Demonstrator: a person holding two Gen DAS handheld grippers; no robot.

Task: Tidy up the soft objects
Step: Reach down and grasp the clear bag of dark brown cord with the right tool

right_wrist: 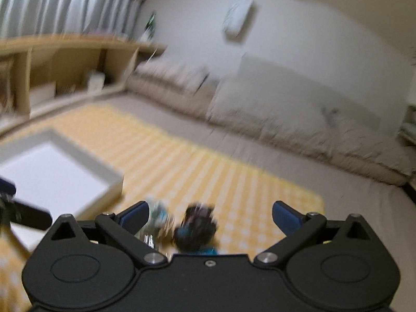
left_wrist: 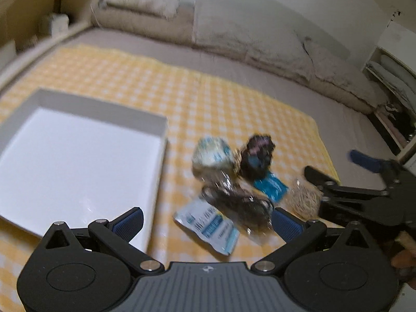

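Note:
A heap of soft packets lies on the yellow checked cloth (left_wrist: 161, 88): a pale round bundle (left_wrist: 212, 154), a dark bundle (left_wrist: 256, 157), a clear bag of dark things (left_wrist: 236, 202), a white and blue sachet (left_wrist: 208, 227), a teal packet (left_wrist: 271, 186) and a tan fibre wad (left_wrist: 304, 199). My left gripper (left_wrist: 208, 221) is open just before the heap, nothing between its fingers. The right gripper (left_wrist: 330, 171) comes in from the right. In the right wrist view the right gripper (right_wrist: 210, 217) is open above the dark bundle (right_wrist: 196, 227) and pale bundle (right_wrist: 158, 214). An empty white tray (left_wrist: 75, 166) sits at the left.
A grey mattress (left_wrist: 234, 59) lies under the cloth, with beige pillows (left_wrist: 260, 31) along the wall. Wooden shelves (left_wrist: 31, 13) stand at the back left. A shelf unit (left_wrist: 390, 78) is at the far right. The white tray (right_wrist: 52, 171) shows left in the right wrist view.

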